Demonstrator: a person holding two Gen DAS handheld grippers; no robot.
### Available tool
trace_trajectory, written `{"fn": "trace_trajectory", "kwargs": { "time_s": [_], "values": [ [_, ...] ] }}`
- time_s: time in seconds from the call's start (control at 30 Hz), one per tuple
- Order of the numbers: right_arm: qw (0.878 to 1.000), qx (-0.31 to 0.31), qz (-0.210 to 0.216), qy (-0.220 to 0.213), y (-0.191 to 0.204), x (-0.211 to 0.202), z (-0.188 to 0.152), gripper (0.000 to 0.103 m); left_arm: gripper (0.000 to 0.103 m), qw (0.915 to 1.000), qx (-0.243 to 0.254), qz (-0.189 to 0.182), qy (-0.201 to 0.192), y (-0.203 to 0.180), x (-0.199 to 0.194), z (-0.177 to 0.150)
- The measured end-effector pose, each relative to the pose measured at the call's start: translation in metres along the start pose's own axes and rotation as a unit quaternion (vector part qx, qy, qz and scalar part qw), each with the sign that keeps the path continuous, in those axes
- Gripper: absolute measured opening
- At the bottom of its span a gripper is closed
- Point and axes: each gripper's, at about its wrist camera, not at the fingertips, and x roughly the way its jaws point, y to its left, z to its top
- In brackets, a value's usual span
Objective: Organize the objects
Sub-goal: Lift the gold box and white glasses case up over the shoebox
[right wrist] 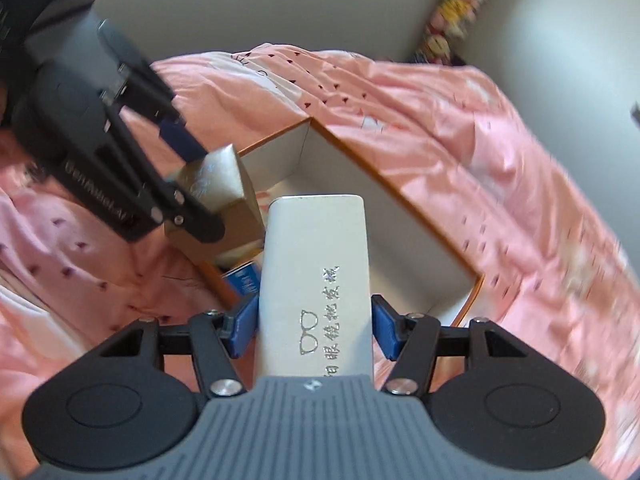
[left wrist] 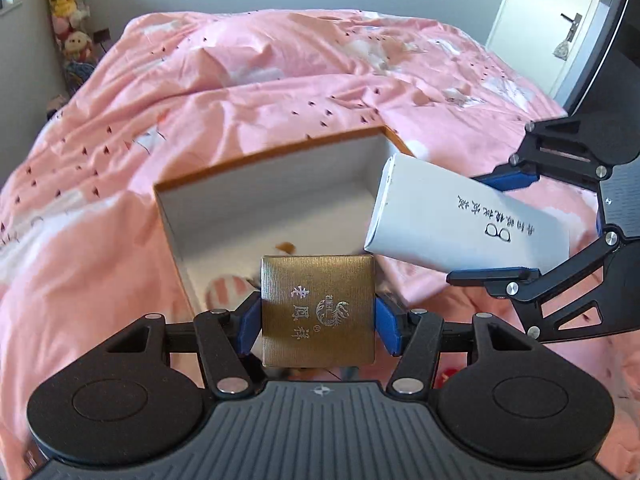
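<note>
Open box (left wrist: 272,184) sits on bed (left wrist: 120,152). Square box (left wrist: 318,310) above its near edge, long box (left wrist: 460,220) over right edge, sm. items inside.

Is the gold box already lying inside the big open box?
No, the gold box is held above the big open box between the left gripper's fingers.

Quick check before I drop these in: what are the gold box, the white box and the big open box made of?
Gold box: likely paperboard, fine-ribbed metallic finish, sheen.
White box: seemingly smooth matte card, silvery print, folded end.
Open box: rigid-looking cardboard, orange outside, white lining, crisp straight walls.
</note>
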Motion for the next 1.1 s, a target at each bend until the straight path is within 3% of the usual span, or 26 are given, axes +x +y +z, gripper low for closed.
{"fn": "trace_trajectory", "kwargs": {
  "time_s": [0.2,0.33,0.5,0.77,0.97,1.1],
  "values": [
    [0.991,-0.137,0.001,-0.013,-0.027,0.052,0.023,0.061,0.067,0.999,0.028,0.034,0.008,0.017,0.025,0.022],
    [0.982,-0.19,0.001,0.018,-0.039,0.101,0.028,0.061,0.067,0.9951,0.067,0.073,0.008,0.014,0.041,0.03],
    [0.962,-0.269,0.006,0.043,-0.043,0.152,0.02,0.061,0.067,0.9926,0.091,0.078,0.018,0.013,0.065,0.043],
    [0.939,-0.336,0.046,0.052,-0.046,0.199,0.007,0.061,0.067,0.9924,0.078,0.078,0.054,0.026,0.107,0.054],
    [0.931,-0.354,0.053,0.067,-0.048,0.213,-0.003,0.061,0.067,0.9917,0.074,0.078,0.07,0.031,0.123,0.053],
    [0.937,-0.333,0.058,0.085,-0.05,0.216,-0.004,0.061,0.067,0.9911,0.073,0.083,0.075,0.034,0.128,0.055]
  ]
}}
